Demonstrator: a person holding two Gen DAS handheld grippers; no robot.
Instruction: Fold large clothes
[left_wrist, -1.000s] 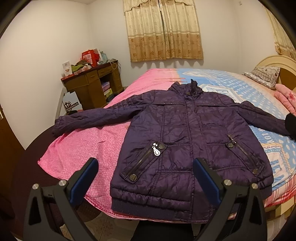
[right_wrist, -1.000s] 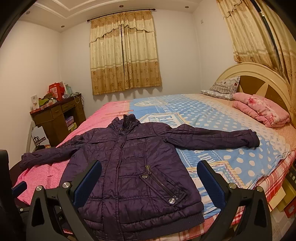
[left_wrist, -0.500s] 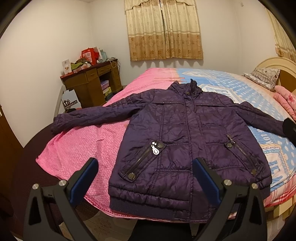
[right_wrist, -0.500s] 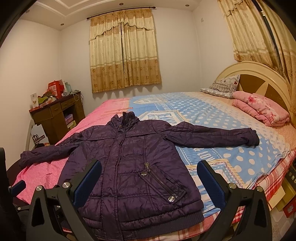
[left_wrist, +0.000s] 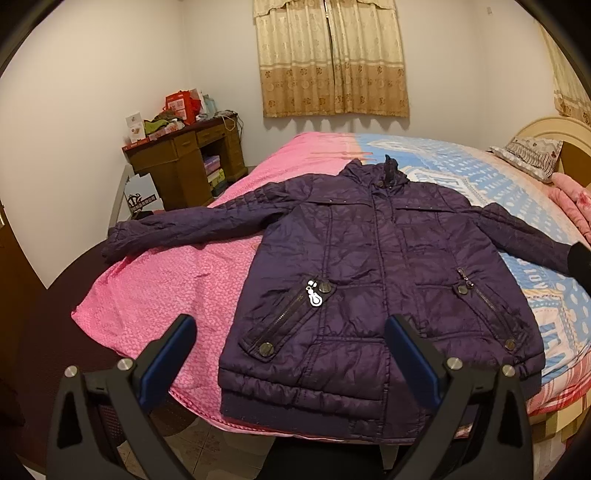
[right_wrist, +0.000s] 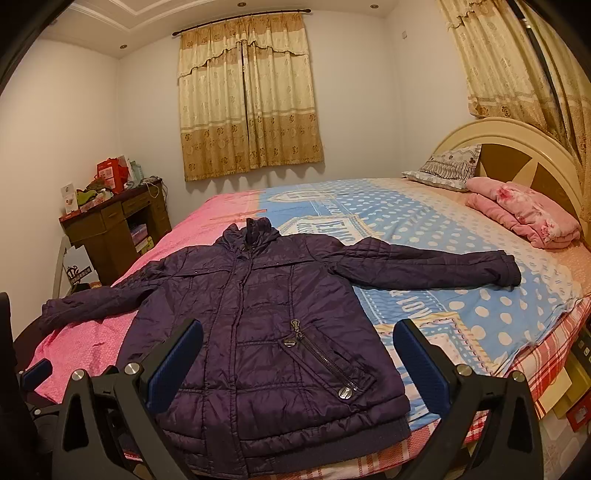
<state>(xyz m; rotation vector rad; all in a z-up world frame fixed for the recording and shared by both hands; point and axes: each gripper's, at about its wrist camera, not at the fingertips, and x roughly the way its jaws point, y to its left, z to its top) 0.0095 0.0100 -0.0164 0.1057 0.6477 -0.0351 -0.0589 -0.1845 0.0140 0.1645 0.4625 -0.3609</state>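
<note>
A dark purple quilted jacket (left_wrist: 373, 266) lies flat, front up and zipped, on the bed (left_wrist: 177, 280), both sleeves spread out sideways and its hem at the near edge. It also shows in the right wrist view (right_wrist: 266, 325). My left gripper (left_wrist: 290, 354) is open and empty, held in front of the hem, apart from it. My right gripper (right_wrist: 297, 360) is open and empty, also short of the hem. The left gripper's blue fingertip (right_wrist: 35, 371) shows at the left edge of the right wrist view.
The bed has a pink sheet on the left and a blue dotted sheet (right_wrist: 424, 229) on the right. A pillow (right_wrist: 447, 168) and folded pink blanket (right_wrist: 524, 210) lie by the headboard (right_wrist: 517, 147). A wooden desk (left_wrist: 181, 166) with clutter stands at the left wall.
Both grippers have edged slightly closer to the jacket and the views tilted a little. The jacket has not moved and both grippers stay open.
</note>
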